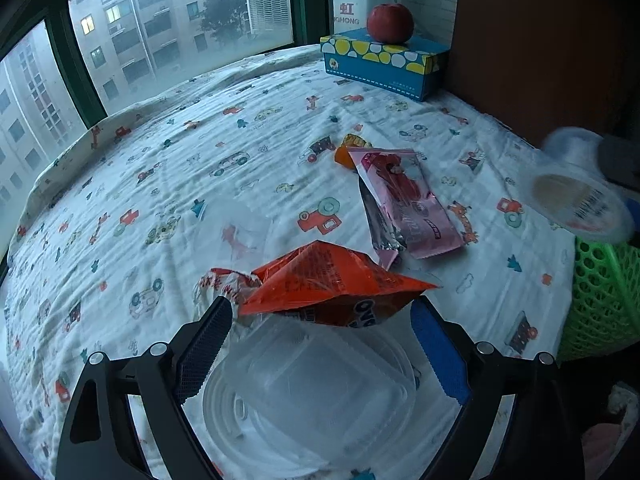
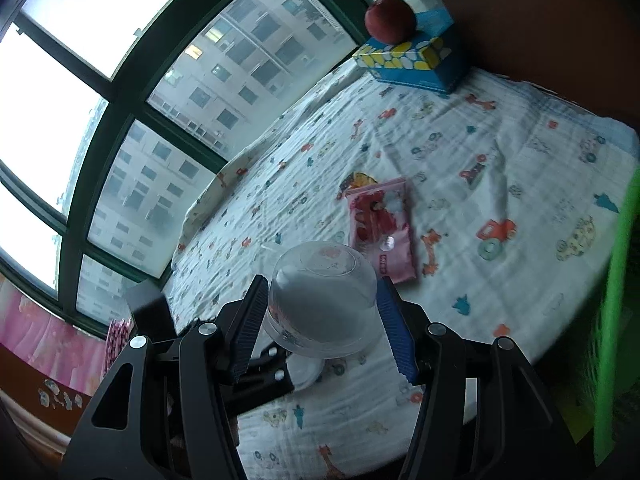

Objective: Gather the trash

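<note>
Nearest, the left tool (image 1: pixel 322 344) stands wide open over a clear plastic lid (image 1: pixel 308 396), gripping nothing; thin and slippery, best pinched at its rim. The orange wrapper (image 1: pixel 332 284) lies just beyond, light and crinkly. The right tool (image 2: pixel 320 320) clamps a clear cup (image 2: pixel 322 300), easily crushed. Farther off on the bench lies the pink packet (image 1: pixel 404 200).

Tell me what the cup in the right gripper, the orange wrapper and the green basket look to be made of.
Cup: thin clear plastic, glossy; the cloth shows through it. Orange wrapper: probably printed plastic film, shiny, with sharp creases. Green basket: apparently moulded plastic, matte, with a regular grid of holes.
</note>
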The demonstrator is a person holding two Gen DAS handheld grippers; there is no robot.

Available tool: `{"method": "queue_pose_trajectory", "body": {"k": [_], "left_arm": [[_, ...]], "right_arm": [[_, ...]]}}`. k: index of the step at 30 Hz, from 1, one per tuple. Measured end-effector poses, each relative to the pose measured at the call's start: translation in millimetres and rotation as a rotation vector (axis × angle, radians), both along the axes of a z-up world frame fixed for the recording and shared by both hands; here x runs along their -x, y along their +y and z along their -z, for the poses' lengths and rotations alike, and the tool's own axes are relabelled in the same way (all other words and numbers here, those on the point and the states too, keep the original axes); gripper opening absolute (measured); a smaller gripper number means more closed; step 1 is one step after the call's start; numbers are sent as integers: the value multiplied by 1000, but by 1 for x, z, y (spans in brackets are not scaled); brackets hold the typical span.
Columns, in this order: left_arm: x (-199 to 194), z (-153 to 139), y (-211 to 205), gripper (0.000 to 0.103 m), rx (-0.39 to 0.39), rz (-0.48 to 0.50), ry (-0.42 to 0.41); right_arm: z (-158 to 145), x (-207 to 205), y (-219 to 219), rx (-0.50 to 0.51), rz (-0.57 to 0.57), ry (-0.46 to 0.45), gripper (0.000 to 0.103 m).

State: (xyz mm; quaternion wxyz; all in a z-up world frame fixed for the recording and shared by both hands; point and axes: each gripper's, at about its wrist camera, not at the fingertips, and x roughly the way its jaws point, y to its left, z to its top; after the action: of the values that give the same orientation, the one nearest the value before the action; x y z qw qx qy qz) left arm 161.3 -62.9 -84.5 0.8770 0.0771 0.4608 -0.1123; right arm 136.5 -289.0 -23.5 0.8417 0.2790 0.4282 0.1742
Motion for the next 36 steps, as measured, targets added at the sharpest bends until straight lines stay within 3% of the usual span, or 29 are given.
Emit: {"method": "queue_pose_trajectory", "body": {"k": [3,10,16,22,24,25,27,30,31,33,36], "left_arm": [[-5,2,2,82,13,2,0],[-7,-1,3,46,98,40,8],[-4,-10,2,28,123,63,-19],[-6,-11,2,26,156,67,11],[-8,-11,2,26,160,62,26],[-9,-10,2,31,165,60,32],[-10,-10,2,52,158,46,37],[-7,-15,6,57,162,41,32],[-7,-16,7,65,165,41,37],[-2,-21,10,69,168,42,30],[13,-28,14,90,184,98,23]], "right_arm": [[0,6,-6,7,15,-4,56],[2,16,-21,2,53,-3,56],[1,23,-28,16,71,-14,56],[0,27,-34,8,85,-18,56],[-1,28,-36,5,91,-21,56],[-2,29,-37,5,93,-23,56],[-2,30,-39,3,94,-24,56],[-3,32,-41,1,98,-26,56],[-3,33,-42,-1,99,-25,56],[-1,35,-44,-7,102,-21,56],[2,40,-45,-12,100,-19,56]]}}
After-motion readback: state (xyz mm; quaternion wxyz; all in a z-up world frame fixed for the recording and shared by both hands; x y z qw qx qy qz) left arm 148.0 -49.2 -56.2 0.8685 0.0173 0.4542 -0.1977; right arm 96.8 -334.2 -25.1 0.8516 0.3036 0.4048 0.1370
